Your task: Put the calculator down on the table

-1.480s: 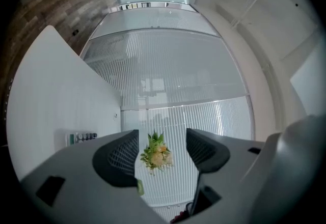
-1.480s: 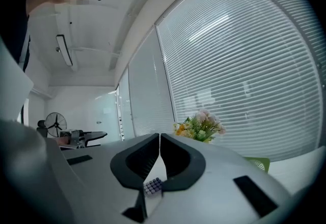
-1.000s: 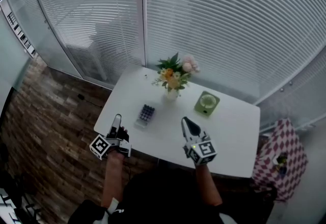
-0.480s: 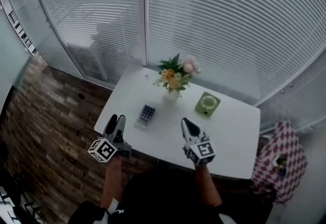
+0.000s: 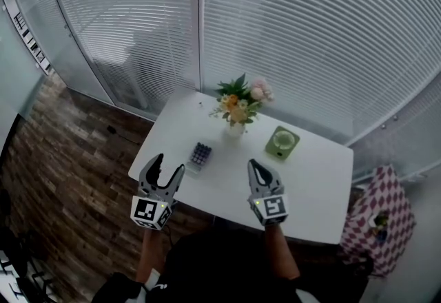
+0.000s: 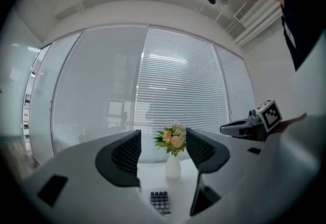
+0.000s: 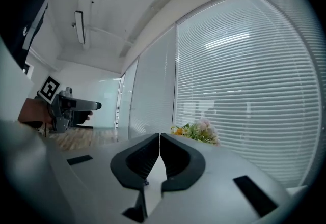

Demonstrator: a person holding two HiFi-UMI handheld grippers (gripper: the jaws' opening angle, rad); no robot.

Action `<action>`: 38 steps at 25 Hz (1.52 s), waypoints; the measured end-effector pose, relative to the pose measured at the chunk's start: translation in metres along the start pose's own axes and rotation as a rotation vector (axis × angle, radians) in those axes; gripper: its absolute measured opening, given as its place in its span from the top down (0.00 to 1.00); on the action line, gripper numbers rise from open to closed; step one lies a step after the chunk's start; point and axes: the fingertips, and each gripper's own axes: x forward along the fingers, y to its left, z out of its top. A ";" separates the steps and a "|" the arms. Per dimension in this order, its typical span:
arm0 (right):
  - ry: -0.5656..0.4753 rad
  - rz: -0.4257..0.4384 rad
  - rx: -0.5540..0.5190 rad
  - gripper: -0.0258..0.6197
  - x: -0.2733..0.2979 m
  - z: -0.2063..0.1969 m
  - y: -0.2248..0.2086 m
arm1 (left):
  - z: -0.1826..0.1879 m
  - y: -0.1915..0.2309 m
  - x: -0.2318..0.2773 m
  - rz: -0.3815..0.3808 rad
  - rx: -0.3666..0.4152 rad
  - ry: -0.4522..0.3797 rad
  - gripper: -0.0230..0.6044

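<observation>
The calculator [image 5: 200, 155], a small grey slab with dark keys, lies flat on the white table [image 5: 310, 184] near its left front corner. In the left gripper view the calculator [image 6: 160, 201] shows low between the jaws, some way ahead. My left gripper [image 5: 170, 165] hangs at the table's front left edge, open and holding nothing. In its own view the left gripper [image 6: 163, 149] has a wide gap between its jaws. My right gripper [image 5: 255, 166] is over the table's front edge, to the right of the calculator. Seen in its own view, the right gripper [image 7: 159, 139] is shut on nothing.
A white vase of flowers [image 5: 236, 112] stands just behind the calculator. To its right lies a green square object [image 5: 281, 142]. Window blinds run behind the table. Brick-patterned floor [image 5: 62, 157] lies to the left, and a checked red stool [image 5: 380, 215] stands at the right.
My left gripper has turned to face the table and its jaws have spread from nearly shut to open. The right gripper and the calculator have barely moved.
</observation>
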 end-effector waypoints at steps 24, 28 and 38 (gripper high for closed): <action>0.007 0.009 0.013 0.95 -0.002 -0.003 0.000 | 0.033 -0.014 -0.015 0.002 0.146 -0.102 0.95; -0.008 0.026 0.007 0.95 -0.001 0.003 0.002 | 0.035 -0.017 -0.013 -0.005 0.148 -0.110 0.95; -0.025 0.041 -0.027 0.95 0.001 0.009 0.006 | 0.033 -0.016 -0.012 0.004 0.145 -0.097 0.95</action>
